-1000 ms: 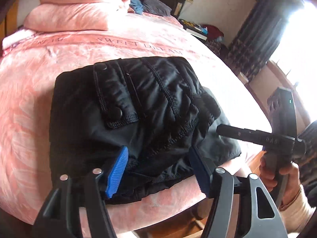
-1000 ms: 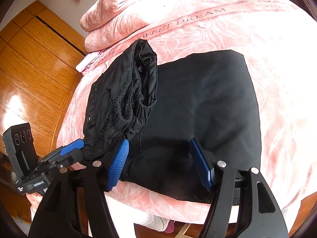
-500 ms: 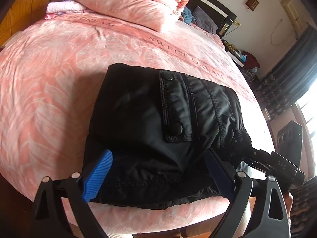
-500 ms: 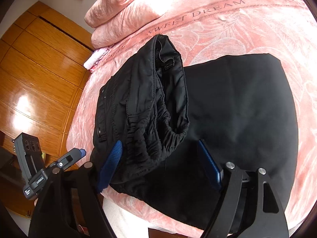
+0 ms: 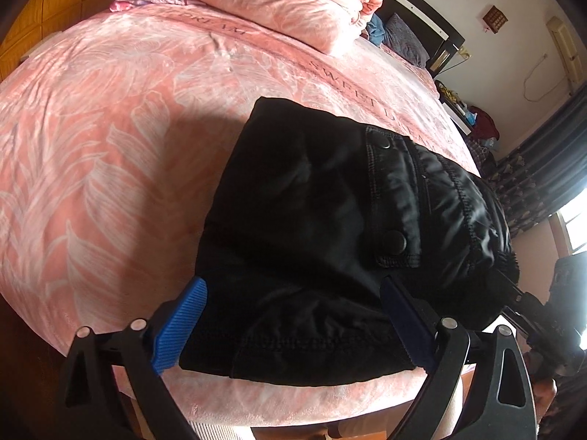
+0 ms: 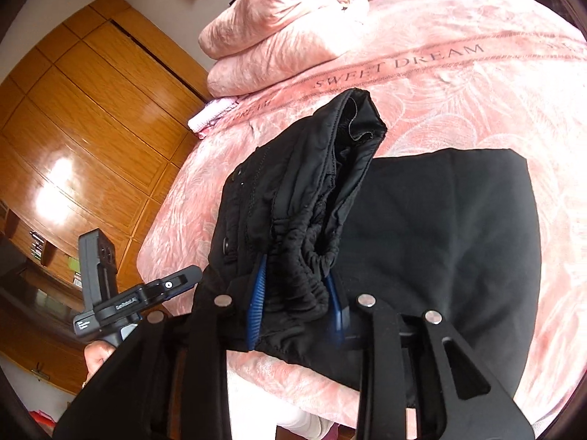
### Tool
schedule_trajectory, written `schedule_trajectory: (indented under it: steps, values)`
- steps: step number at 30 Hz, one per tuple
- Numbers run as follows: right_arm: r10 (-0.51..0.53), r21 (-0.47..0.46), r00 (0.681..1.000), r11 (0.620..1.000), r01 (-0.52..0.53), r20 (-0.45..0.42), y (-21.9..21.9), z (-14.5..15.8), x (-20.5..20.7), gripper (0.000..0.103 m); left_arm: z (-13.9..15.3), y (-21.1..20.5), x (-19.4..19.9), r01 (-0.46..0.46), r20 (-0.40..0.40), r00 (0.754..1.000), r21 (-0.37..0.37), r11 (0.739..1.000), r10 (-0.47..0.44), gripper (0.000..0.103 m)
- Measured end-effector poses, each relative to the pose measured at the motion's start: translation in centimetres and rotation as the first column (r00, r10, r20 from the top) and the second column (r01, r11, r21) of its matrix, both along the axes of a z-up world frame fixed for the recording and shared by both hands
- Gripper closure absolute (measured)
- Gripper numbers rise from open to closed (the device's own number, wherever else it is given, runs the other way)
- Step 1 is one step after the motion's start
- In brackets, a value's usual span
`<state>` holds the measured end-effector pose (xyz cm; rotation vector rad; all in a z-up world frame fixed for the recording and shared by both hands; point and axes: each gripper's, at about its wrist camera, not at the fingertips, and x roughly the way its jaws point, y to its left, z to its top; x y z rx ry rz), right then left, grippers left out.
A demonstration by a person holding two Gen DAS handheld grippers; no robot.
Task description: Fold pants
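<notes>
I have the pants (image 5: 330,242) lying on the near edge of the bed (image 5: 110,146), already folded down to a short black bundle with the snap pocket on top. The right gripper (image 6: 297,304) has just been closing, and its fingers now pinch the gathered elastic waistband at the near edge; from that view the waist end stands up off the flat black layer beneath it, which spreads to the right. The left gripper (image 5: 293,319) has just been opening; its fingers are spread wide either side of the bundle's near left part, pressing on nothing. I judge the folding well along: the legs look doubled already. What seems left is to lay the lifted waist end over the flat part, then square and flatten the bundle. Pillows (image 6: 279,33) sit far off, well clear.
</notes>
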<state>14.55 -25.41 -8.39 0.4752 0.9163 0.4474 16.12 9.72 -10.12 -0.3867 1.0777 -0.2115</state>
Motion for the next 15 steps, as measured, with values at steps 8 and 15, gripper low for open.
schedule_trajectory:
  steps: [8,15]
  values:
    - [-0.092,0.008,0.995,0.996,0.092,0.03,-4.8,1.9,-3.0,0.075,0.9,-2.2,-0.4,0.053,0.024,0.998,0.014,0.998,-0.054,0.007]
    - [-0.176,0.011,0.98,0.984,0.178,-0.095,-8.4,-2.9,-3.6,0.074,1.1,-4.4,-0.7,0.101,0.025,0.994,0.039,0.994,-0.102,0.007]
